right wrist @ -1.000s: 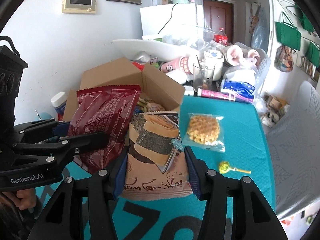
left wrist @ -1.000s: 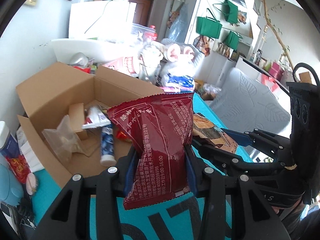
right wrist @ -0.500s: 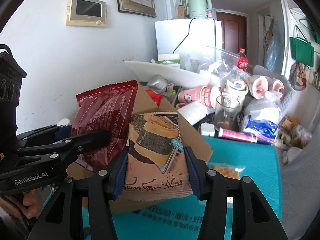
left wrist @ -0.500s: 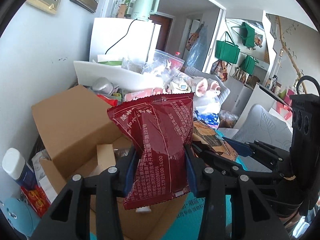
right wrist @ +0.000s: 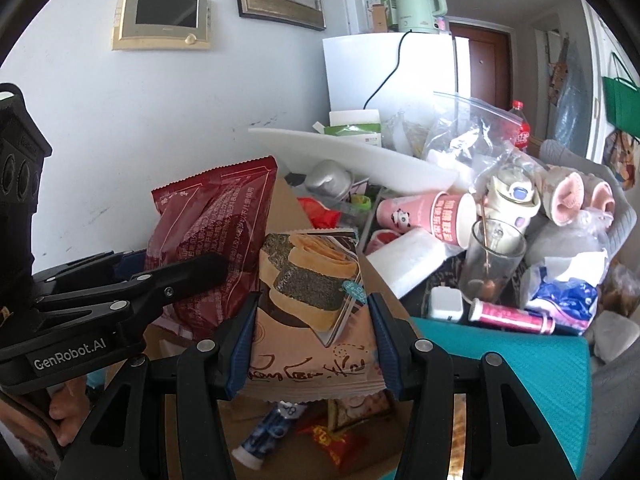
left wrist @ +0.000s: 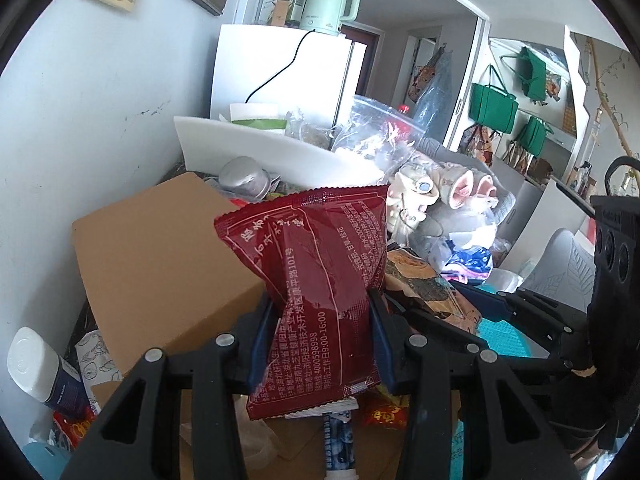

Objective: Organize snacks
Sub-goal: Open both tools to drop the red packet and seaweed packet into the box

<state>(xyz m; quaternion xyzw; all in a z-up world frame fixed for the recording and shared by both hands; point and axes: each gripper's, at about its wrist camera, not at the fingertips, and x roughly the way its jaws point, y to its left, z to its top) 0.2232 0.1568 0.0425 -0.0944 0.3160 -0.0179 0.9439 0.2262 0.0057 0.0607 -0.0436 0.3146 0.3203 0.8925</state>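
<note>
We grip a dark red snack packet [left wrist: 320, 300] in the left gripper [left wrist: 322, 344], its pads pinching the packet's lower half. Just beside it, the right gripper [right wrist: 312, 344] clamps a beige biscuit packet [right wrist: 310, 312]. Both packets hang over the open cardboard box [left wrist: 160, 264]. Behind the box, clutter covers the teal table [right wrist: 512, 364].

Black tongs [right wrist: 312, 344] with blue pads [right wrist: 240, 344], silver screws, white "GenRobot.AI" lettering.

left gripper [left wrist: 322, 340]: fingers clamped on red packet [left wrist: 320, 280] | right gripper [right wrist: 312, 340]: fingers clamped on tan packet [right wrist: 308, 304]
</note>
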